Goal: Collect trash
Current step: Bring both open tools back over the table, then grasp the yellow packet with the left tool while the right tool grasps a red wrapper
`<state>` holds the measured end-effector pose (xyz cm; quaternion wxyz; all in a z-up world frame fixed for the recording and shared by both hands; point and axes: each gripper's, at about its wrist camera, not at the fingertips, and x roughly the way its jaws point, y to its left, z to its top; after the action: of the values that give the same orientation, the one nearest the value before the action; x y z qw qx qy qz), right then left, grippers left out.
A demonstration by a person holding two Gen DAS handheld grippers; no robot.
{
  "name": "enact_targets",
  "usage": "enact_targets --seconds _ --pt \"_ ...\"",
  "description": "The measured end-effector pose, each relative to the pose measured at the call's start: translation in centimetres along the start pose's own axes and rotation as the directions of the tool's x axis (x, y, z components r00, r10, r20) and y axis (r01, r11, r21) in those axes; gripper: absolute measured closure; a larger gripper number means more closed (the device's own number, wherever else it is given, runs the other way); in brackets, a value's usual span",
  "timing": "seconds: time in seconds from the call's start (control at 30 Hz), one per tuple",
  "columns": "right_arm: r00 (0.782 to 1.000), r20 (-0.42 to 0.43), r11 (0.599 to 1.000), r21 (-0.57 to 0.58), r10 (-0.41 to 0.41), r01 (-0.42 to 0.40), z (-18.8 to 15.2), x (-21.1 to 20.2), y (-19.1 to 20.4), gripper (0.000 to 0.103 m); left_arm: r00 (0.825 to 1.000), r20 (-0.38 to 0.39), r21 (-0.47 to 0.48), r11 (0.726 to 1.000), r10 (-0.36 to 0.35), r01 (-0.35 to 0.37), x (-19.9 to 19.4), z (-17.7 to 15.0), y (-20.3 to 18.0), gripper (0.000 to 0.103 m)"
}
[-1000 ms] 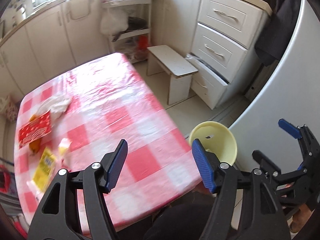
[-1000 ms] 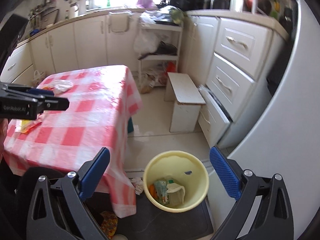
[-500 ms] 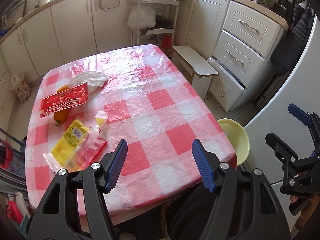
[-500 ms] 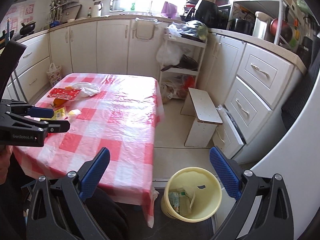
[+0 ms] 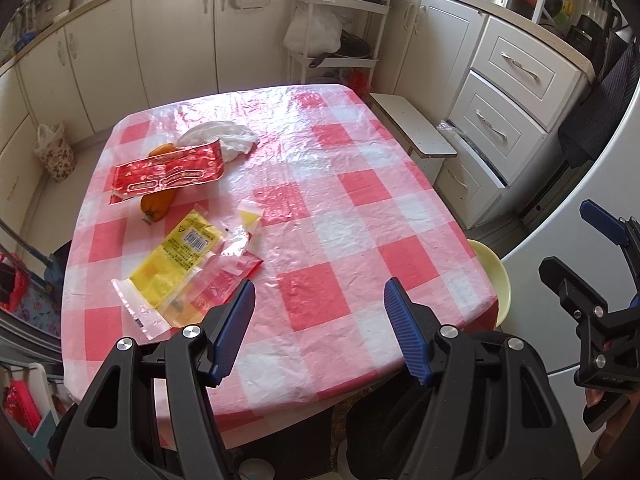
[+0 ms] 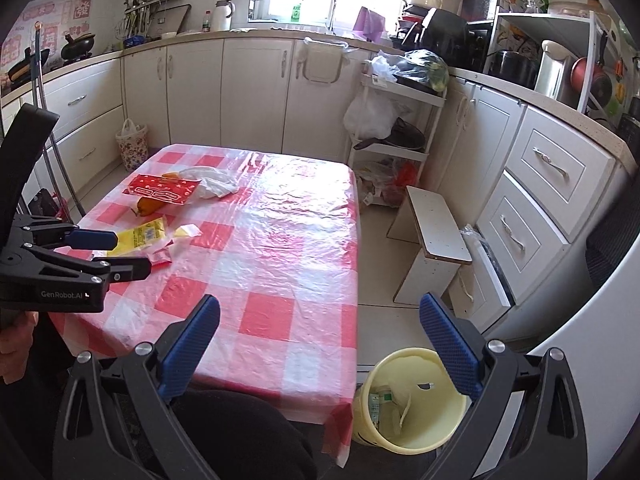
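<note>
Trash lies on the left half of the red-checked table: a red wrapper, an orange peel, a crumpled white tissue, a yellow packet in clear plastic, and a small yellow scrap. My left gripper hovers open and empty above the table's near edge, right of the yellow packet. My right gripper is also open and empty, over the table's near right corner. A yellow waste bin with trash inside stands on the floor by that corner.
A white step stool stands right of the table, before white drawers. A white rack with bags is behind the table. Cabinets line the back wall. A floral bag sits on the floor at the left.
Both views have swung from the bin and floor back toward the table. The trash on the table now sits nearer the left gripper, and the bin has slid to the lower right.
</note>
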<state>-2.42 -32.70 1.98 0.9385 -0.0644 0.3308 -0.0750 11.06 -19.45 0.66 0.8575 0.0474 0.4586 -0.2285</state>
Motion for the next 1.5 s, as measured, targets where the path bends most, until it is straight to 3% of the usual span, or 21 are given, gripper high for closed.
enact_targets --seconds 0.17,0.4,0.8,1.3,1.4,1.5 --pt "1.0 -0.005 1.0 -0.008 0.021 -0.021 0.3 0.6 1.0 0.007 0.997 0.019 0.002 0.997 0.074 -0.074 -0.4 -0.3 1.0 0.039" --pt "0.997 -0.027 0.997 -0.031 0.071 -0.072 0.8 2.2 3.4 0.007 0.974 0.051 -0.002 0.975 0.22 -0.221 -1.3 -0.9 2.7 0.039" --pt "0.988 -0.079 0.987 -0.088 0.131 -0.138 2.2 5.2 8.0 0.007 0.944 0.066 0.002 0.946 0.322 -0.323 -1.3 -1.6 6.0 0.039" --pt "0.977 -0.116 0.972 -0.135 0.179 -0.194 2.8 7.7 12.1 0.007 0.942 0.05 -0.037 0.943 0.332 -0.331 -0.3 -2.4 9.8 0.038" --pt "0.973 -0.108 0.969 -0.121 0.202 -0.215 2.6 8.4 12.0 0.007 0.974 0.023 -0.087 0.971 0.227 -0.224 0.3 -3.0 12.4 0.035" --pt "0.972 -0.101 0.97 -0.101 0.212 -0.222 2.6 8.7 11.9 0.007 0.986 0.005 -0.116 0.98 0.166 -0.165 1.1 -3.7 14.3 0.033"
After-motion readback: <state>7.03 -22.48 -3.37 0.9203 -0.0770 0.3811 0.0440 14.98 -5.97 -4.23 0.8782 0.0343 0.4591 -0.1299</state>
